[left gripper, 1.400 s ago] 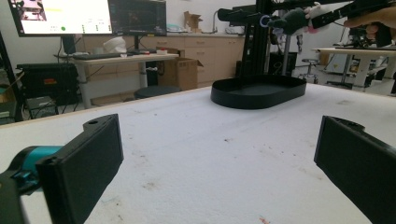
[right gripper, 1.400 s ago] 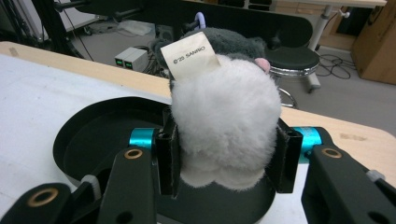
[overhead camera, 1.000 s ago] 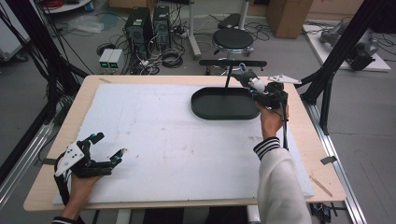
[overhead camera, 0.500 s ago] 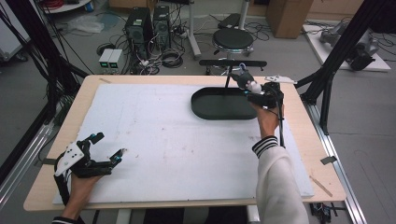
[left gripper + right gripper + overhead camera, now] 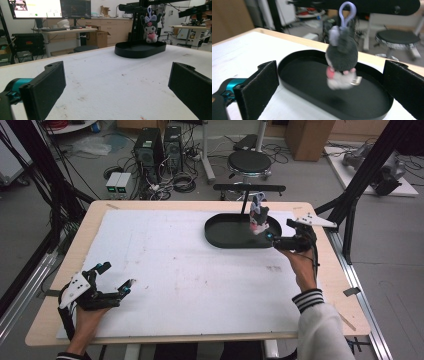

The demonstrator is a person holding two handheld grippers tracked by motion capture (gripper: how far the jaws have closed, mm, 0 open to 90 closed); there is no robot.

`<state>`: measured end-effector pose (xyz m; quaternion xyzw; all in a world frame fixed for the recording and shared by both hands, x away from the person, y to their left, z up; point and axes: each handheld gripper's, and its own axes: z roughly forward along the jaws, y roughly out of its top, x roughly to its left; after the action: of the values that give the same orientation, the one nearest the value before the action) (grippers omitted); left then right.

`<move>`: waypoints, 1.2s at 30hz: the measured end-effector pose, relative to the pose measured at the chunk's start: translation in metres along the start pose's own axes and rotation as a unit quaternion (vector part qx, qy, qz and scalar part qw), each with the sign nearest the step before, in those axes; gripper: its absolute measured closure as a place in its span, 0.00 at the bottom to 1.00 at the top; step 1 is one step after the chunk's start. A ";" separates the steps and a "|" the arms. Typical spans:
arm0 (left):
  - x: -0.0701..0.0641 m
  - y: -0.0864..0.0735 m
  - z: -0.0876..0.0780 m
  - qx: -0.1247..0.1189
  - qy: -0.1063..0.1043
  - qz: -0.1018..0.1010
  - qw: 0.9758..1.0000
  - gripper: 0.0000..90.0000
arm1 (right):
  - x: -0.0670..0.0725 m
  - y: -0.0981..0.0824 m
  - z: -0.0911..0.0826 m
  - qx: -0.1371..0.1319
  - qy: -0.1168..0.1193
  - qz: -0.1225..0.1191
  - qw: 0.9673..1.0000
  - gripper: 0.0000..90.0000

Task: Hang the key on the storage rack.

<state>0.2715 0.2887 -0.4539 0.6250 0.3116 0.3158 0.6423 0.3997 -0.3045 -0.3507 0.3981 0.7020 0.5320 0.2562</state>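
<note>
- Resting on the near left corner of the white table cover (image 5: 190, 270), the left gripper (image 5: 116, 279) lies in the person's left hand (image 5: 87, 320), its jaws spread wide apart with nothing between them.
- Seen along those jaws in the left gripper view, bare white cover runs out to the black oval tray (image 5: 140, 50) far across the table.
- Toward the far right of the table, the black oval tray (image 5: 225, 232) sits on the cover, and the plush keychain toy (image 5: 258, 217) stands upright at the tray's right end, its lilac loop (image 5: 347, 12) pointing up.
- Just right of the tray, the right gripper (image 5: 277, 240) is held level in the person's right hand (image 5: 302, 265), pointing at the toy.
- Its jaws have just been opening and now stand wide apart; in the right gripper view the plush keychain toy (image 5: 342, 62) stands between them, touched by neither pad.
</note>
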 end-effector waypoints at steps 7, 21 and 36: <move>0.000 0.000 0.000 0.002 0.005 -0.001 1.000 0.02 | 0.012 -0.037 -0.033 -0.057 0.032 -0.035 0.997 0.00; 0.000 0.000 -0.001 0.000 0.009 0.000 1.000 0.02 | 0.023 -0.103 -0.072 -0.146 0.036 -0.045 0.988 0.00; -0.001 0.000 -0.001 -0.002 0.008 0.003 1.000 0.02 | 0.024 -0.130 -0.067 -0.136 0.042 -0.046 0.989 0.00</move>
<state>0.2707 0.2886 -0.4541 0.6221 0.3146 0.3230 0.6400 0.2967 -0.3366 -0.4523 0.3045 0.6506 0.6265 0.3025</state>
